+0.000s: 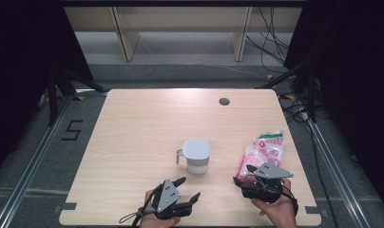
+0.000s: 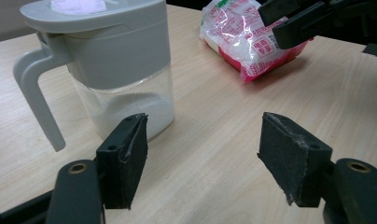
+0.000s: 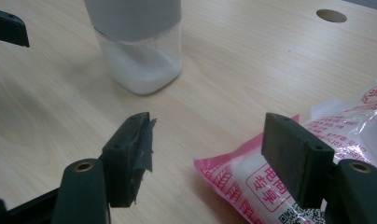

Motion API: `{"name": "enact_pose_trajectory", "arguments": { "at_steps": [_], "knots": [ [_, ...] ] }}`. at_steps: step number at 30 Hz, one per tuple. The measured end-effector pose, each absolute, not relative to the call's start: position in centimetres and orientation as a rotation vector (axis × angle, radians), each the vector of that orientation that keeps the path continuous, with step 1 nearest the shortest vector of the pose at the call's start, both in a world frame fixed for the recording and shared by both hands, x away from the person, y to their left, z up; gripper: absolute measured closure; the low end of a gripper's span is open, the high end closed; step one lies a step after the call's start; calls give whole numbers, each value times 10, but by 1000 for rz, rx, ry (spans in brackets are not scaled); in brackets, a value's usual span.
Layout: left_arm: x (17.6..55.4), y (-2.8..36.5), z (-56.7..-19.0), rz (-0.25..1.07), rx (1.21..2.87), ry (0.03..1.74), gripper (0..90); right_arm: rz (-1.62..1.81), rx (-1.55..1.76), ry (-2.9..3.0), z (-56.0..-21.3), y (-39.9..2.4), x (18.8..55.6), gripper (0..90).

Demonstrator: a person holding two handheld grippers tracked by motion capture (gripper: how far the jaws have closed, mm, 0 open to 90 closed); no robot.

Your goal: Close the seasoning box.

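At frame centre on the pale wooden table (image 1: 147,123) stands a lidded jug (image 1: 196,155); lower right, a pink sachet (image 1: 262,151). Left gripper (image 1: 187,190) and right gripper (image 1: 243,175) jaws spread, empty. Left gripper view reveals white powder (image 2: 140,108).

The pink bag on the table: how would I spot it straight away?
Start from the pale wooden table and look to its right side. The pink bag lies flat there, just ahead of the right hand-held gripper. Unlike the grey-lidded jug standing mid-table, it is soft, crinkly plastic with pink-and-red print and white powder inside.
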State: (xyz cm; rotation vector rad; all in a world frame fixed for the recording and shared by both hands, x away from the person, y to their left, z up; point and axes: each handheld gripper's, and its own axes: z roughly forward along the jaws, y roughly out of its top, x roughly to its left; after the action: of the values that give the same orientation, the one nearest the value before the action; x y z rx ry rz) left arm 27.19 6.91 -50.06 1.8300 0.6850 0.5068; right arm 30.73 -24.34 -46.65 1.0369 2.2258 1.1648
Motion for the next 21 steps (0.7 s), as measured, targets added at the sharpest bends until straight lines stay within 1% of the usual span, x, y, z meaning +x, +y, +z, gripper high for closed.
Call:
{"name": "enact_pose_trajectory", "arguments": {
  "at_steps": [2, 6, 7, 8, 11, 21],
  "knots": [
    [270, 69, -501, 490, 1826, 701, 321, 1166, 1068, 2239, -466, -243, 305, 342],
    [271, 69, -501, 515, 1825, 694, 307, 1176, 1058, 2252, -469, -243, 304, 342],
    [271, 69, -502, 503, 1812, 716, 307, 1169, 1049, 2262, -469, -243, 304, 341],
    [271, 69, -502, 501, 1813, 716, 307, 1171, 1095, 2268, -469, -241, 301, 341],
    [271, 70, -501, 512, 1828, 701, 305, 1170, 1020, 2256, -471, -243, 304, 341],
    [272, 71, -500, 512, 1824, 703, 304, 1168, 1065, 2264, -471, -243, 302, 341]
  ]
}}
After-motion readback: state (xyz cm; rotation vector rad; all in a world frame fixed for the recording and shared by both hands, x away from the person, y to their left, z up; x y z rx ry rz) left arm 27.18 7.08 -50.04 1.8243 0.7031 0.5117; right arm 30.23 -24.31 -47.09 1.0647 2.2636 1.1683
